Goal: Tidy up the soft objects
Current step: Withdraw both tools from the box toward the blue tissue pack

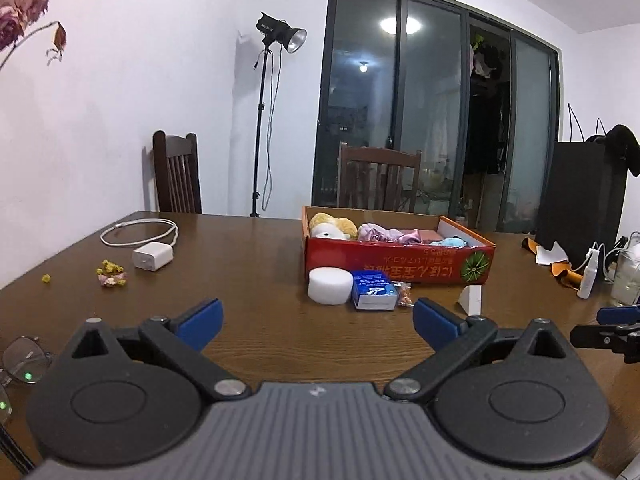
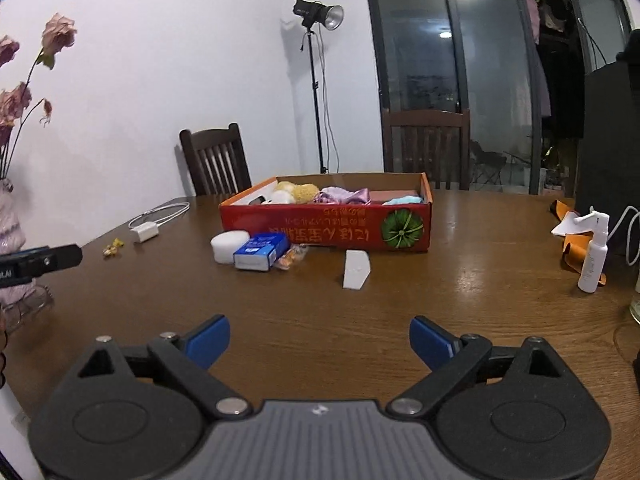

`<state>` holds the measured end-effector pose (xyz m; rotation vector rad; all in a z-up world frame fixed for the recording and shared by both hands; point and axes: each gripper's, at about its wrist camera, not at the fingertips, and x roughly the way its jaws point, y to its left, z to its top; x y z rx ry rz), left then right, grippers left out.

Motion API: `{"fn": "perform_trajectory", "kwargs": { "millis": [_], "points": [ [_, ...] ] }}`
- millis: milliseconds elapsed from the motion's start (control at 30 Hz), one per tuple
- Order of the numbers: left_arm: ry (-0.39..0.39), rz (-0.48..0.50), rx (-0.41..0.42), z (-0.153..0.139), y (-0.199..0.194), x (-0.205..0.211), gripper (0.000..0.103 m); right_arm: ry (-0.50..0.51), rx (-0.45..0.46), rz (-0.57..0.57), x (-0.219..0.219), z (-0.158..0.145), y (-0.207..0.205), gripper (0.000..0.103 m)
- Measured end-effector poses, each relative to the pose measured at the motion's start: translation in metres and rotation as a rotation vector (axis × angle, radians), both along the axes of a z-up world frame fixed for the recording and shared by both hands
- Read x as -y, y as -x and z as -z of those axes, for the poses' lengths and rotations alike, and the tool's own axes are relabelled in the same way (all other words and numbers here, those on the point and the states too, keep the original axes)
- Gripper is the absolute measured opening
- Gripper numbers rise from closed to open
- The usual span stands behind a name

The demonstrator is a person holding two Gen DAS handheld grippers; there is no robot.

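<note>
- left gripper [image 1: 316, 322] wide open, holding nothing
- glasses [image 1: 22, 358] at 8 o'clock, left view only
- red box [image 1: 394, 258] of soft stuff, 1 o'clock
- right gripper [image 2: 319, 342] spread wide, empty too
- spray bottle [image 2: 594, 254] at 3 o'clock, clearer in right view

On the table [image 1: 260, 264] a cardboard box [image 1: 396, 258] sits toward the far edge, with a plush toy [image 1: 332, 226] and bundled cloths [image 1: 384, 234] in it. Just before the box lie a sponge puck [image 1: 330, 286], a small carton [image 1: 374, 290] and a wedge [image 1: 472, 300]. A charger [image 1: 152, 256] lies well to the left, a spray bottle [image 1: 590, 274] to the right.
</note>
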<state>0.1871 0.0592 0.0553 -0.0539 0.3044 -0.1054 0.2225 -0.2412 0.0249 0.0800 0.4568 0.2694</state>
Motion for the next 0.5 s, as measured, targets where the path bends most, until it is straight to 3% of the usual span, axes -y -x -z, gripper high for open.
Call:
{"fn": "perform_trajectory", "kwargs": {
  "millis": [267, 500],
  "points": [
    [-0.013, -0.005, -0.058, 0.018, -0.042, 0.002, 0.103, 0.032, -0.049, -0.050, -0.032, 0.002, -0.049, 0.094],
    [-0.021, -0.057, -0.103, 0.023, -0.096, -0.009, 0.103, 0.055, -0.063, -0.127, -0.086, 0.003, -0.138, 0.090]
  ]
}}
